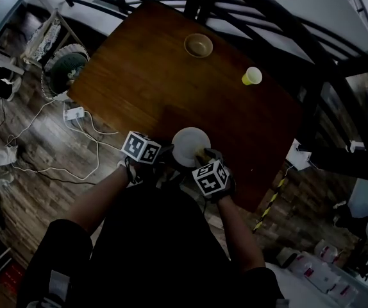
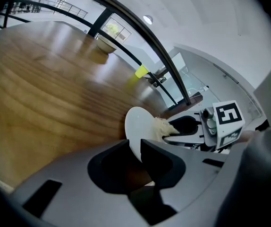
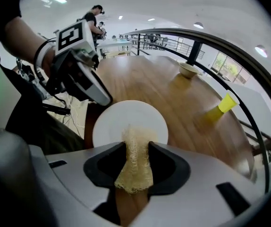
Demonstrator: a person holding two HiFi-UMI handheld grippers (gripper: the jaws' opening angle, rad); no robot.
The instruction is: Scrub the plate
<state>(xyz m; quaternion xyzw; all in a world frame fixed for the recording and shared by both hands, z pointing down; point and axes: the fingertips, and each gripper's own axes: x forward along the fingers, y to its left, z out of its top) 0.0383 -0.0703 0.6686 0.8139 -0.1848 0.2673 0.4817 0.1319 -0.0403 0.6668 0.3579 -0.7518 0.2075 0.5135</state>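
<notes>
Your left gripper (image 2: 134,148) is clenched on the rim of the white plate (image 2: 136,126), which stands tilted on edge. Your right gripper (image 3: 135,148) grasps a tan scrub pad (image 3: 134,167); its tip meets the plate face. Only the right gripper view shows that face whole. In the head view, the grippers cover the plate's near rim at the worktop (image 1: 145,82) edge.

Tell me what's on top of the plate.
A yellow scrubber, held by the right gripper, lies against the plate. The left gripper clamps its rim. The patch beneath the scrubber is covered and can't be seen.
</notes>
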